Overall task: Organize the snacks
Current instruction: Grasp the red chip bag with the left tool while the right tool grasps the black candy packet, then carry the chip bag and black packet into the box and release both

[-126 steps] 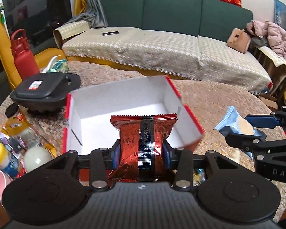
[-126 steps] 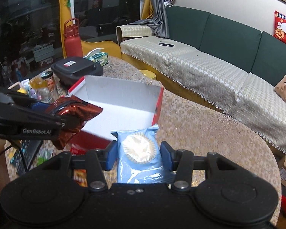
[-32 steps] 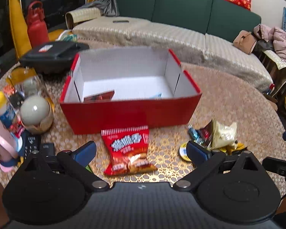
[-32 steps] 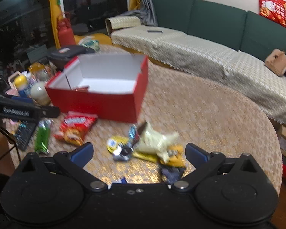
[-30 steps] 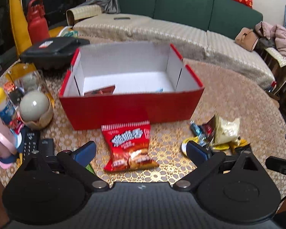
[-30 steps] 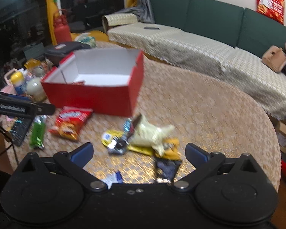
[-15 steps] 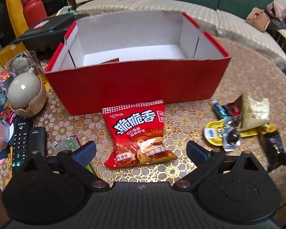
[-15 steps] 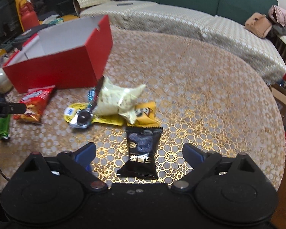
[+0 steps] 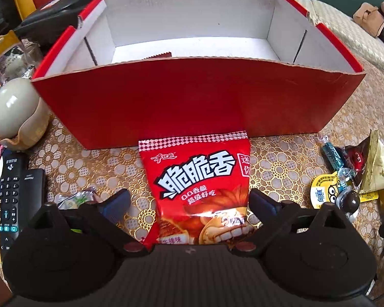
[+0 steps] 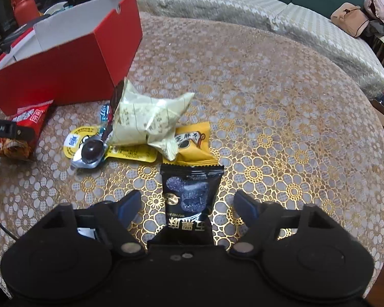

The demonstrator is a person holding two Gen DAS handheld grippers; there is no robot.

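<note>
Red crisp packet (image 9: 197, 189) now between open left fingers (image 9: 117, 204); black sachet (image 10: 189, 197) between open right fingers (image 10: 245, 207), both lowered for next picks.

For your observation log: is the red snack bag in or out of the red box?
Out: red snack bag lies on the table against the red box front wall.

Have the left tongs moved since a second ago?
Yes. The left tongs have dropped forward toward the red box, now straddling the red snack bag.
</note>
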